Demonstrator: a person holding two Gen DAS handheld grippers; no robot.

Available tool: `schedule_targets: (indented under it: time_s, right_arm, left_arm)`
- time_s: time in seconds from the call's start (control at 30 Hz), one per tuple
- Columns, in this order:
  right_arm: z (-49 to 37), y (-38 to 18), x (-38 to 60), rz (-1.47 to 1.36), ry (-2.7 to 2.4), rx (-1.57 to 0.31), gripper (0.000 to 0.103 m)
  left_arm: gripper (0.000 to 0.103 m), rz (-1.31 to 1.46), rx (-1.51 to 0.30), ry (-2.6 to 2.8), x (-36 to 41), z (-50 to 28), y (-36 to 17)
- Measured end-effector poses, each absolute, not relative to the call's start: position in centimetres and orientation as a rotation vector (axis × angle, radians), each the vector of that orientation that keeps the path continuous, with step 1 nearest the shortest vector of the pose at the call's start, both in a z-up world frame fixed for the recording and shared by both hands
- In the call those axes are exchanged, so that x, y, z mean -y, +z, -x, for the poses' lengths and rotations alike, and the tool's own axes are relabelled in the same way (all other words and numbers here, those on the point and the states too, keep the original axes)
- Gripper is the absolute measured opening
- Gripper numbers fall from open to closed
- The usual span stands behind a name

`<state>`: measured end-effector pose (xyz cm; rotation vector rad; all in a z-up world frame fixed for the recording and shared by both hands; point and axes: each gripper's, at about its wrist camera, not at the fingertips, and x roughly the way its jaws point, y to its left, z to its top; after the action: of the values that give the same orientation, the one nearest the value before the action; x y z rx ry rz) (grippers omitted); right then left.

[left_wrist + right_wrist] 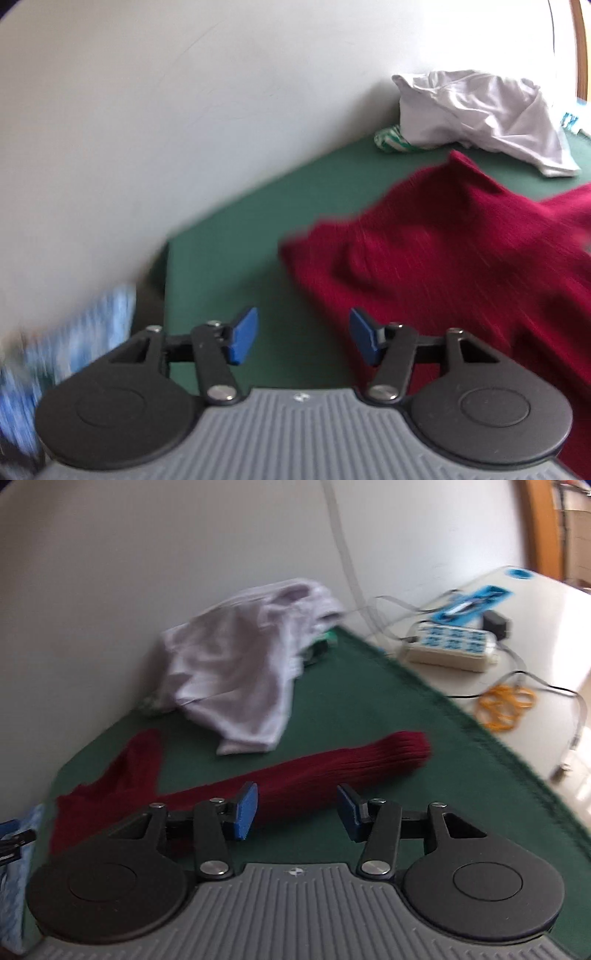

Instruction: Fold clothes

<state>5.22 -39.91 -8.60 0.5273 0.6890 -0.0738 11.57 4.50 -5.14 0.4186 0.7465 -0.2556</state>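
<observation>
Dark red ribbed knit garment [461, 251]: spread on green felt table cover [229, 266], ahead and right of left gripper [303, 336], jaws apart, nothing between them. One sleeve [332, 768] runs just beyond right gripper [297, 814], jaws likewise apart and empty. Crumpled white cloth garment [236, 672]: farther back, against the wall.
</observation>
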Motion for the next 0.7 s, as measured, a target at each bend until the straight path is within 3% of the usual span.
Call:
schedule_targets:
  time_s: [0.2, 0.3, 0.37, 0.5, 0.53, 0.6, 0.63, 0.7]
  right_arm:
    - [-10.4, -10.3, 29.2, -0.615, 0.425, -0.891, 0.052]
    - [-12.9, -11.6, 23.1, -0.555, 0.534, -1.001, 0.052]
    - [-14.1, -12.2, 20.5, -0.53, 0.527, -1.009, 0.054]
    - [-16.1, -12.4, 17.2, -0.518, 0.479, -0.991, 0.054]
    - [-16.4, -12.5, 16.6, -0.511, 0.449, -0.985, 0.047]
    - [-16.9, -12.4, 15.8, -0.493, 0.42, -0.969, 0.02]
    - [-17.0, -12.3, 15.6, -0.486, 0.402, -0.963, 0.013]
    - [-17.0, -11.6, 16.5, -0.539, 0.386, -0.917, 0.013]
  left_arm:
    - [0.063, -0.332, -0.949, -0.161, -6.8, 4.2, -8.0]
    - [0.069, -0.318, -0.996, -0.103, -5.6, 11.1, -9.1]
    - [0.075, -0.3, -0.995, -0.073, -4.7, 14.5, -9.5]
    - [0.075, -0.251, -0.966, 0.0, -4.2, 18.7, -10.0]
    - [0.073, -0.226, -0.961, 0.009, -4.4, 19.2, -10.0]
    - [0.07, -0.2, -0.954, 0.01, -4.6, 20.2, -9.9]
    - [0.07, -0.19, -0.951, 0.003, -4.7, 20.7, -9.8]
    - [0.073, -0.167, -0.946, -0.024, -5.1, 21.6, -9.5]
